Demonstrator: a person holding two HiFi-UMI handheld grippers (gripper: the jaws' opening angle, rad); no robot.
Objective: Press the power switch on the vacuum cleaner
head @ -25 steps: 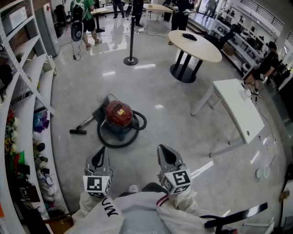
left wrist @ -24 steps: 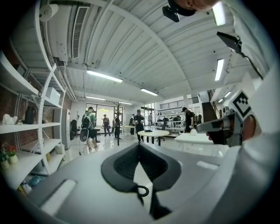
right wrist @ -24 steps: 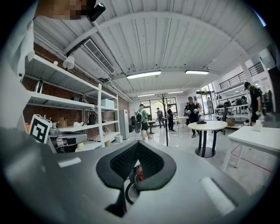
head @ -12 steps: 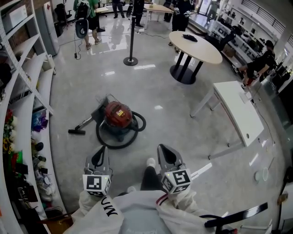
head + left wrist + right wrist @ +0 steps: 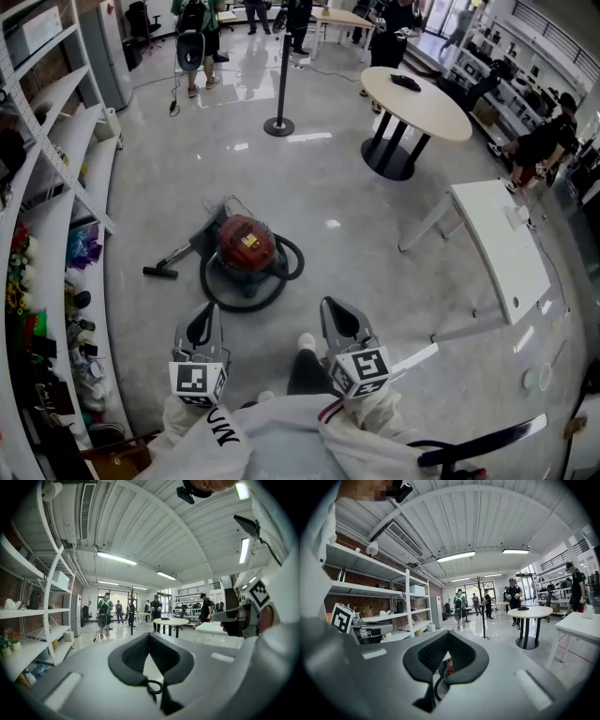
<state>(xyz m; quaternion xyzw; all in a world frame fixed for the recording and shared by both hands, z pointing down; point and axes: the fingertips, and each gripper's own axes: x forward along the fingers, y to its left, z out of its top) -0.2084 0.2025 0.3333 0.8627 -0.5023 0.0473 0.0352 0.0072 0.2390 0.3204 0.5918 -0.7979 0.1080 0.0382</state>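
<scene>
The vacuum cleaner (image 5: 246,242) is a red canister on the grey floor, ringed by its black hose (image 5: 251,298), with the nozzle (image 5: 156,272) out to its left. Held side by side well short of it are my left gripper (image 5: 208,309) and my right gripper (image 5: 330,307). Both point toward it, jaw tips together and nothing held. In the left gripper view, the left gripper (image 5: 149,634) shows a loop of hose (image 5: 154,686) through the gap behind its pads. The right gripper (image 5: 448,633) shows a sliver of the red canister (image 5: 449,666) the same way. No switch is discernible.
Shelving (image 5: 47,178) with goods runs along the left. A stanchion post (image 5: 279,120) stands beyond the vacuum, a round table (image 5: 412,92) at the back right, a white table (image 5: 502,246) on the right. Several people stand far off. My shoe (image 5: 307,342) shows between the grippers.
I have stepped forward: the vacuum sits slightly lower and closer in the head view, and my shoe has come into sight. Both grippers keep their pose and stay shut.
</scene>
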